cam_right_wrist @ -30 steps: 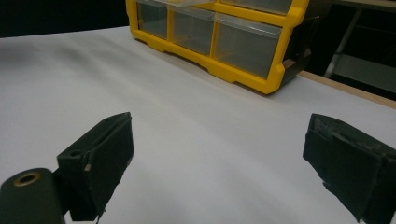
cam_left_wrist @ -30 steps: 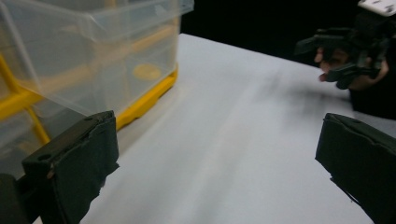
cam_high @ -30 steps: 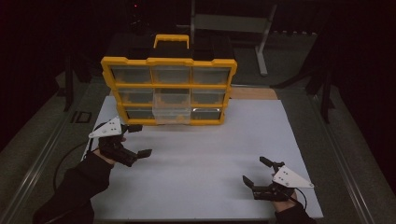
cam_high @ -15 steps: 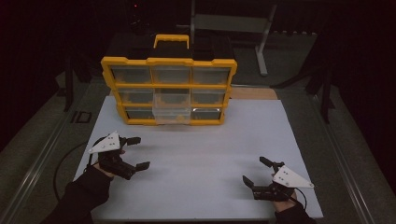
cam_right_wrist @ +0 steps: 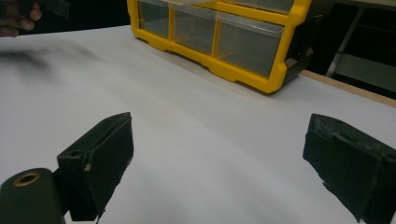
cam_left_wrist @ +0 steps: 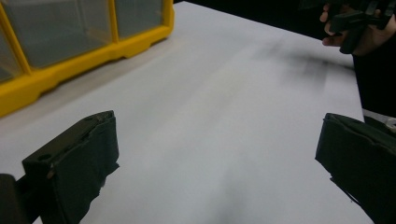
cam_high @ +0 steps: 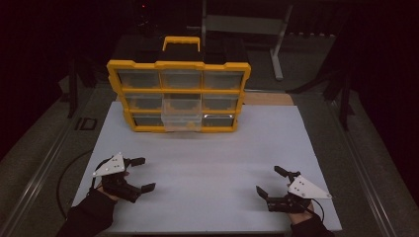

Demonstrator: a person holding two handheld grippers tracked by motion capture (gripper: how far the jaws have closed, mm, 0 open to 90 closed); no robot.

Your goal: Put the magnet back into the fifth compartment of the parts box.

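Note:
A yellow organiser [cam_high: 179, 96] with clear drawers stands upright at the far middle of the white table [cam_high: 212, 163]. Its lower middle drawer [cam_high: 182, 118] is pulled out a little. My left gripper [cam_high: 142, 174] rests near the table's front left corner, open, nothing between its jaws. My right gripper [cam_high: 271, 180] sits at the front right, open and empty too. In the left gripper view the organiser's bottom corner [cam_left_wrist: 70, 46] lies to the upper left and the other hand [cam_left_wrist: 355, 28] is far off. The right gripper view shows the organiser [cam_right_wrist: 224, 37] ahead.
A wooden strip [cam_high: 269, 98] edges the table behind the organiser on the right. Metal stand legs [cam_high: 276, 44] rise in the dark background. A cable [cam_high: 66, 173] loops off the table's left side. White surface lies between both grippers.
My left gripper has drawn back from near the organiser toward the front left corner of the table. The right gripper has stayed in place.

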